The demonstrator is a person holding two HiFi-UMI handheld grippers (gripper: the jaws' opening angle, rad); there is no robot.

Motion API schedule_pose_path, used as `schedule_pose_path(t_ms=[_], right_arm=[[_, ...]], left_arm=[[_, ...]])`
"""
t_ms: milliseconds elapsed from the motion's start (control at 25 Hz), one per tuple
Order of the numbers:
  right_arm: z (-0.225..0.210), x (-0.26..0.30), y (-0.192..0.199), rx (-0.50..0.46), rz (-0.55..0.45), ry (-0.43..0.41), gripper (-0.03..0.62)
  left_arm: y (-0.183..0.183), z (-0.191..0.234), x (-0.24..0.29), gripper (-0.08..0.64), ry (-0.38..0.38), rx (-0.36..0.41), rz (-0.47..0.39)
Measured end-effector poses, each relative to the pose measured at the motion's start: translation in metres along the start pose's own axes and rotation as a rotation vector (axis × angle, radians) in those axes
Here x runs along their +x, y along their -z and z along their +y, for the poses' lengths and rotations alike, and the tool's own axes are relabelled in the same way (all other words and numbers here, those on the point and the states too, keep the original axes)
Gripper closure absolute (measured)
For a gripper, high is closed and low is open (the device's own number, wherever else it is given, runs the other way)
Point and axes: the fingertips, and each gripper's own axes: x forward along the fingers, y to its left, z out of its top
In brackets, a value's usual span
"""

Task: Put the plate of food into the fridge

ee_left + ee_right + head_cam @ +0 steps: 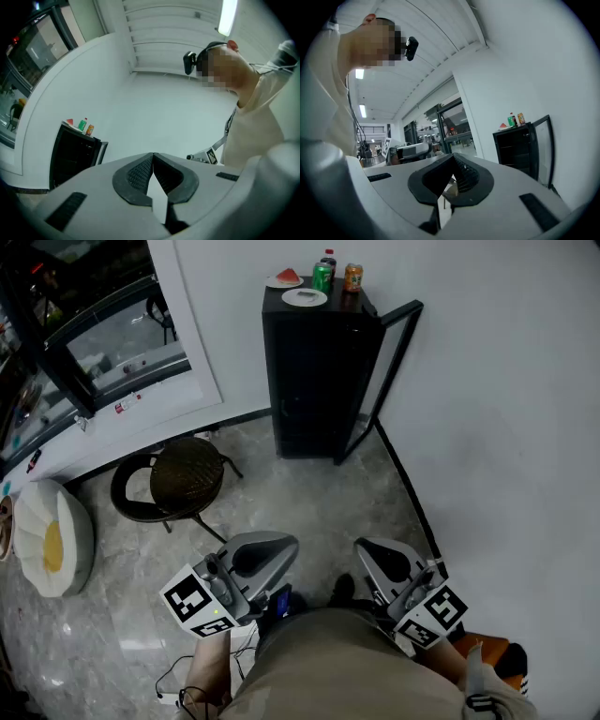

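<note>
Closest in, the left gripper [284, 546] and the right gripper [367, 551] are held side by side over the floor, just ahead of a beige shirt [347, 667]. Both sets of jaws are seen pressed tip to tip in their own views, nothing caught between them. Black-and-white square patterns are printed on each marker cube [197, 601]; that's about all the print that can be made out.

The floor [309, 502] is done in glossy grey marble-look tile. Off to the left, a round chair [183, 479] with a dark woven seat is parked, and a white ribbed cushion with a yellow middle [52, 540] is set near it, below the glazed, black-framed partition [84, 324].

Further back, a small black fridge [305, 371] is stood against the white wall [506, 381], its glass door [386, 371] swung open. The plate of food [285, 279], a red wedge on it, is seen on the fridge top, well apart from both grippers. Beside it are set a second white plate [305, 297], a green can [322, 277], an orange can [352, 277] and a dark red-capped bottle [329, 259]. Labels are too small to be read.
</note>
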Motion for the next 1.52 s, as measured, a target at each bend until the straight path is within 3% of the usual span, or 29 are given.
schedule_pose_path(t_ms=[200, 480, 920, 1320, 1520], right_arm=[[-0.010, 0.001, -0.002, -0.001, 0.002, -0.009, 0.572], [-0.036, -0.008, -0.012, -0.017, -0.034, -0.029, 0.571], [-0.096, -0.013, -0.029, -0.147, -0.025, -0.045, 0.572], [-0.153, -0.032, -0.035, -0.079, -0.063, -0.136, 0.572], [-0.175, -0.041, -0.035, -0.033, -0.053, -0.139, 0.571]], left_arm=[[0.009, 0.006, 0.011, 0.549, -0.056, 0.058, 0.066], [0.021, 0.008, 0.044, 0.549, -0.063, 0.044, 0.098], [0.031, 0.023, 0.108, 0.549, -0.126, 0.063, 0.173], [0.041, 0.029, 0.163, 0.549, -0.215, 0.097, 0.210], [0.040, 0.024, 0.181, 0.549, -0.235, 0.117, 0.235]])
